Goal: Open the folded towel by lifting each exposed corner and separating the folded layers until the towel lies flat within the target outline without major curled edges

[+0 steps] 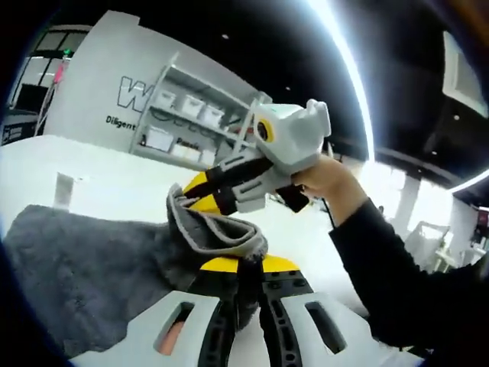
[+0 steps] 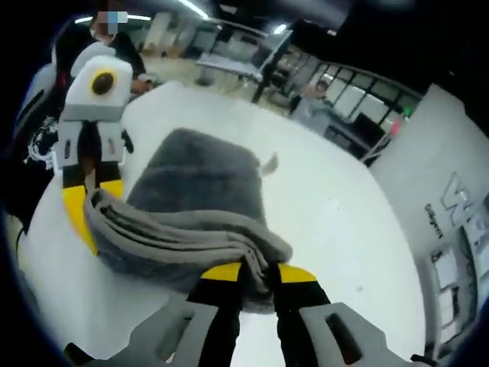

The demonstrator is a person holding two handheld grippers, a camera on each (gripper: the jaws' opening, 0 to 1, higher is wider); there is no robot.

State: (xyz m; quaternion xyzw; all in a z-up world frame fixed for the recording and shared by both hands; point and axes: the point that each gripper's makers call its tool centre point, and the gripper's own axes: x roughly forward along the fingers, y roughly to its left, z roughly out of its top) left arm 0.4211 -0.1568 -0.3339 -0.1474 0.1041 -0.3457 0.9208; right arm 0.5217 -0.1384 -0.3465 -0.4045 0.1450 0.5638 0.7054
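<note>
Both yellow-tipped grippers, left [image 1: 246, 281] and right [image 2: 256, 279], apparently clamp the folded grey terry towel [image 2: 195, 176] edge above the white worktop [image 2: 344, 222], lifting its layers apart.

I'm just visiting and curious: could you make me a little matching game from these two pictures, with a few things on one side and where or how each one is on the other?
Things:
1. grey towel
2. left gripper
3. right gripper
4. shelf unit

States:
A. stands against the back wall, holding white boxes
B. shut on one towel edge, with a hand behind the other gripper in its view
C. partly lifted off the white table
D. shut on a towel edge, lower middle of right gripper view

Pairs: 1-C, 2-B, 3-D, 4-A
</note>
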